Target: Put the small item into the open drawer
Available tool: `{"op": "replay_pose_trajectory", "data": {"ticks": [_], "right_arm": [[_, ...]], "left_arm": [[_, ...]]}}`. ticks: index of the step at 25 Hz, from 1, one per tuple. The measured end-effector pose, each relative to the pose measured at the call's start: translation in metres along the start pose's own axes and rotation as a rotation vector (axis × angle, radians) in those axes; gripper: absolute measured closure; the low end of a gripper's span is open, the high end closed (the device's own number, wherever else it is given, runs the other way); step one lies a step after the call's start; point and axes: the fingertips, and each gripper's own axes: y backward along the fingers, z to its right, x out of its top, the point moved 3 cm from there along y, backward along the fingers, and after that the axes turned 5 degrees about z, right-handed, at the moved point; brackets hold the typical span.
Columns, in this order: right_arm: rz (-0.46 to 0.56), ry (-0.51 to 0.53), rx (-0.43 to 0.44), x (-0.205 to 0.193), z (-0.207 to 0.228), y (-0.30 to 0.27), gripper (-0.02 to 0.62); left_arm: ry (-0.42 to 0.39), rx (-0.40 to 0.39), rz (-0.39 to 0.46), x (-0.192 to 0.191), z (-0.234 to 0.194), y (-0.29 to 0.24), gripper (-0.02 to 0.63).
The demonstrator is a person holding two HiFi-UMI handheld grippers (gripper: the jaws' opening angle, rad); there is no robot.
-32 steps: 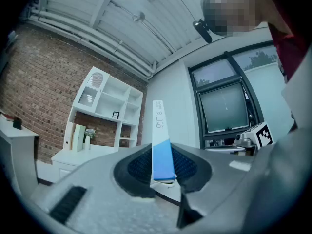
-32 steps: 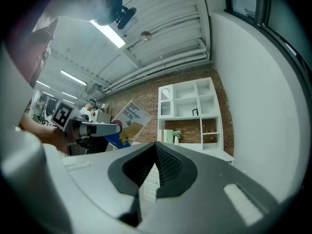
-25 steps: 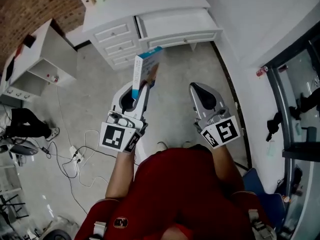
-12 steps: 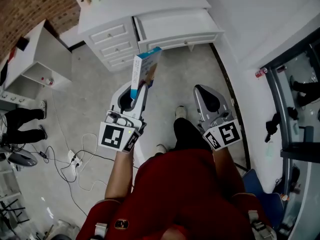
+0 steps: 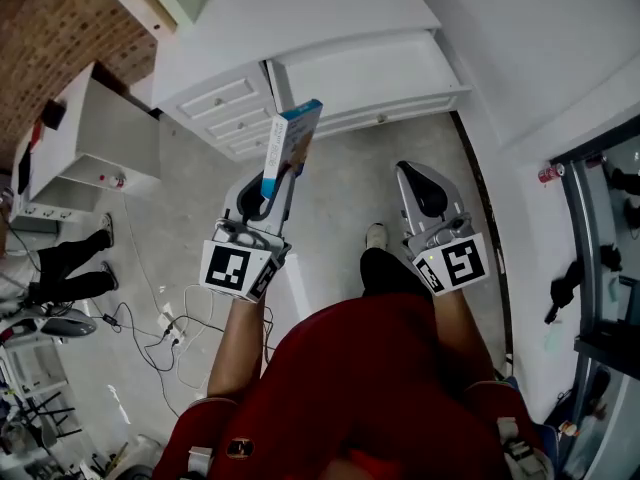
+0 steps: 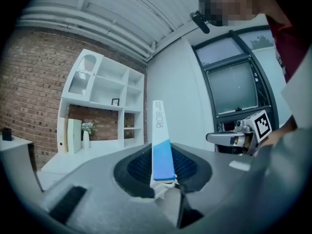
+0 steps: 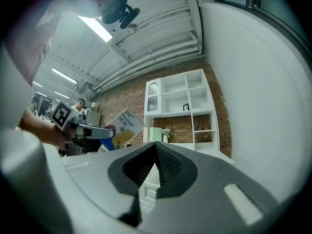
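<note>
A thin flat box (image 5: 290, 146), white above and blue below, stands upright in my left gripper (image 5: 270, 186), which is shut on its lower end. The left gripper view shows the box (image 6: 161, 140) edge-on between the pads of the left gripper (image 6: 164, 173). The right gripper view shows the box's (image 7: 122, 126) printed face. My right gripper (image 5: 412, 173) hovers level with the left one, its jaws shut with nothing between them (image 7: 155, 149). Ahead, the open drawer (image 5: 365, 68) juts from a white cabinet (image 5: 300, 13), its inside bare.
Three small closed drawers (image 5: 228, 108) sit left of the open one. A white side unit (image 5: 100, 138) stands at the left, with cables (image 5: 170, 318) and another person's legs (image 5: 70, 268) on the floor. A glass wall (image 5: 600, 268) runs along the right. My own foot (image 5: 377, 236) is forward.
The cabinet and open drawer have grown larger and shifted right in the head view as I stepped closer. Both grippers keep their pose, and the box stays held.
</note>
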Motion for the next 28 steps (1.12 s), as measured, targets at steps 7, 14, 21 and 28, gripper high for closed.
{"op": "replay_pose_trajectory", "data": {"ticks": [7,14,21,28], "right_arm": [[-0.001,-0.021,0.010,-0.016,0.104,-0.053,0.583],[-0.033,-0.039,0.014,-0.027,0.174,-0.095,0.583],[-0.079,-0.041,-0.020,-0.044,0.199,-0.129,0.583],[-0.144,-0.017,-0.103,-0.057,0.218,-0.166,0.583]], "left_arm": [[-0.029,0.008,-0.078,-0.034,-0.032,-0.121,0.532],[-0.029,0.005,-0.186,-0.074,-0.056,-0.206,0.531],[-0.031,-0.032,-0.282,-0.120,-0.089,-0.259,0.531],[-0.039,-0.115,-0.402,-0.180,-0.126,-0.307,0.531]]}}
